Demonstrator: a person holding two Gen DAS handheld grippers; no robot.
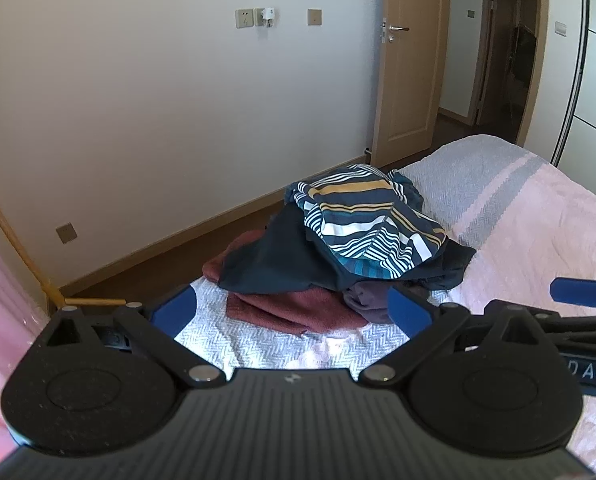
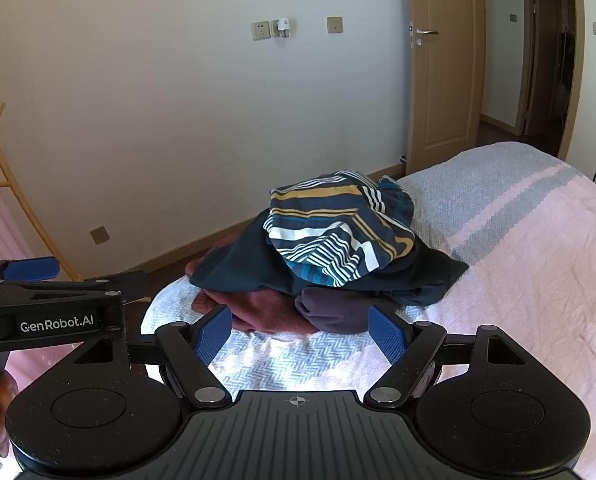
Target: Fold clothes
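Daylight fills the room evenly; a blown-out sun patch glares on the bedspread (image 1: 257, 344) at six o'clock. Focus is sharp centrally. Fisheye bending curves the door (image 2: 442, 60) at two o'clock, and corners vignette black.

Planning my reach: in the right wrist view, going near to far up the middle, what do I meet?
Right gripper, open → maroon garment → dark navy garment → striped garment → door.

— what do i look like?
— left gripper (image 1: 293, 310): black ribbed body, round discs, silver pivot screws, blue pads (image 1: 408, 312).
— and my right gripper (image 2: 300, 336)?
— the same; white "genrobot.ai" lettering marks the left one's side.
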